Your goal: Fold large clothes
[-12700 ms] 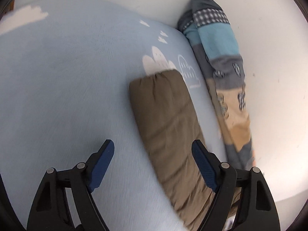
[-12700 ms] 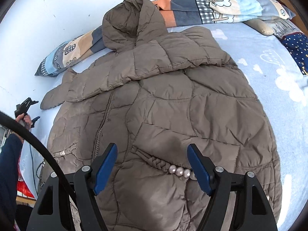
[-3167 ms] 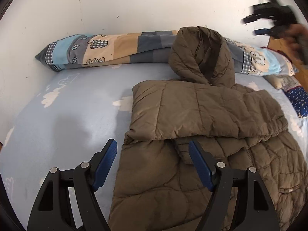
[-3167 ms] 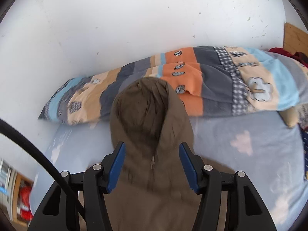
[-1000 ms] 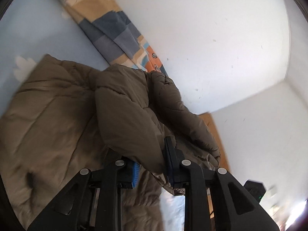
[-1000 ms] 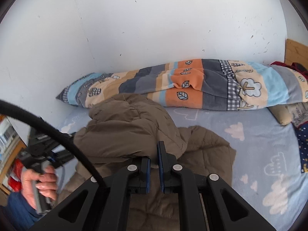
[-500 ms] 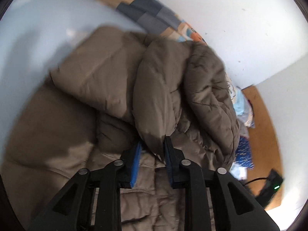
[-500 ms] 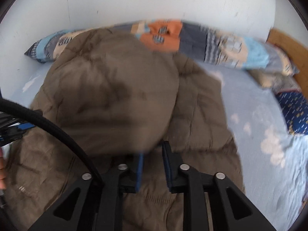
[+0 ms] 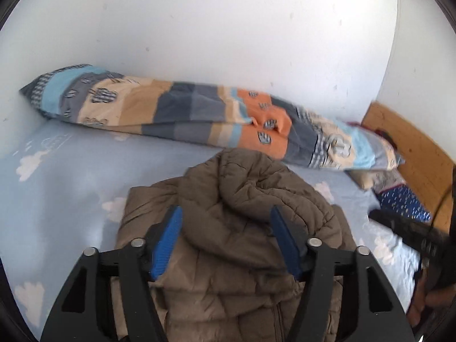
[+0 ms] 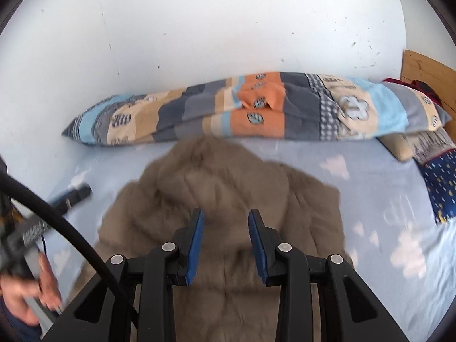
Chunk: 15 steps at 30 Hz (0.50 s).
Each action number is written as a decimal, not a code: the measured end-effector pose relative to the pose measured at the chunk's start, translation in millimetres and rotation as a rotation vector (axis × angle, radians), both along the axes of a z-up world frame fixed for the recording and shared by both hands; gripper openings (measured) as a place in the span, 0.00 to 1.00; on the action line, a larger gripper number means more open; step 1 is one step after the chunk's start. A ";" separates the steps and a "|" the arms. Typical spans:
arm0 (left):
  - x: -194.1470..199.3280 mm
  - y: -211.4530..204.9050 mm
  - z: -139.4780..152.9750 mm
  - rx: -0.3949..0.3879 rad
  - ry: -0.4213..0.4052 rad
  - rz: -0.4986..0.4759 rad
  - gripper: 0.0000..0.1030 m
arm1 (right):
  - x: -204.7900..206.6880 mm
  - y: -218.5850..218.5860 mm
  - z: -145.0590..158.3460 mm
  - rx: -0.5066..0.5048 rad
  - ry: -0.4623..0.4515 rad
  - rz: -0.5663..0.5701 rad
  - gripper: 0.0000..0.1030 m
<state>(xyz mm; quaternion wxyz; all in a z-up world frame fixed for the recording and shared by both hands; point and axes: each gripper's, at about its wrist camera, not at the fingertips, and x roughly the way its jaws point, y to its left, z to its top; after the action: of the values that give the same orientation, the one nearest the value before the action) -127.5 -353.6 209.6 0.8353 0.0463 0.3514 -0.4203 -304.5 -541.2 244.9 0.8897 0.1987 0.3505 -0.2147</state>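
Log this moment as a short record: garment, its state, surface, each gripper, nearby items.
garment: brown puffer jacket
state: partly folded, hood flopped over the body
surface: light blue sheet with white clouds
left gripper: opening, no cloth between its fingers, above the jacket
right gripper: opening, nothing pinched, above the jacket
behind jacket: long patchwork pillow against the white wall
far right: wooden headboard

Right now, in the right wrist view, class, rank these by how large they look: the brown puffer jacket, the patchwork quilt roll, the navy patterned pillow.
1. brown puffer jacket, though being nearest the camera inflates it
2. patchwork quilt roll, long along the wall
3. navy patterned pillow, partly cut off at the edge
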 end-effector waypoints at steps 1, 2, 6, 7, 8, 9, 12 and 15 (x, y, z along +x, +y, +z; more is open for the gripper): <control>-1.9 -9.4 -4.5 0.015 -0.014 0.002 0.62 | 11.6 -8.2 -0.7 0.007 0.001 -0.010 0.40; 1.5 -25.3 -7.9 0.043 -0.018 -0.003 0.62 | 28.3 -20.2 -6.2 0.031 0.020 -0.018 0.49; 17.0 -74.0 -44.3 0.136 0.077 -0.030 0.62 | 71.6 -38.3 -43.5 0.091 0.078 -0.030 0.51; 15.7 -81.5 -55.9 0.172 0.081 -0.025 0.62 | 80.3 -40.3 -56.4 0.094 0.114 -0.029 0.51; 13.9 -85.6 -67.8 0.199 0.084 -0.029 0.62 | 87.0 -39.9 -74.4 0.101 0.156 -0.027 0.51; 10.8 -89.9 -84.5 0.236 0.095 -0.035 0.62 | 87.8 -39.6 -85.9 0.108 0.173 -0.028 0.51; 5.0 -91.5 -118.7 0.294 0.118 -0.023 0.62 | 86.1 -32.1 -122.9 0.124 0.246 -0.024 0.49; -8.5 -94.6 -140.7 0.360 0.049 -0.043 0.62 | 85.9 -26.7 -155.6 0.095 0.304 0.008 0.49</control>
<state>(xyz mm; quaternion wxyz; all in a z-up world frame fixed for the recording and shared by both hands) -136.0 -448.2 68.9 0.7956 0.1921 0.4402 -0.3692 -218.6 -567.9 89.3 0.8170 0.2044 0.4915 -0.2218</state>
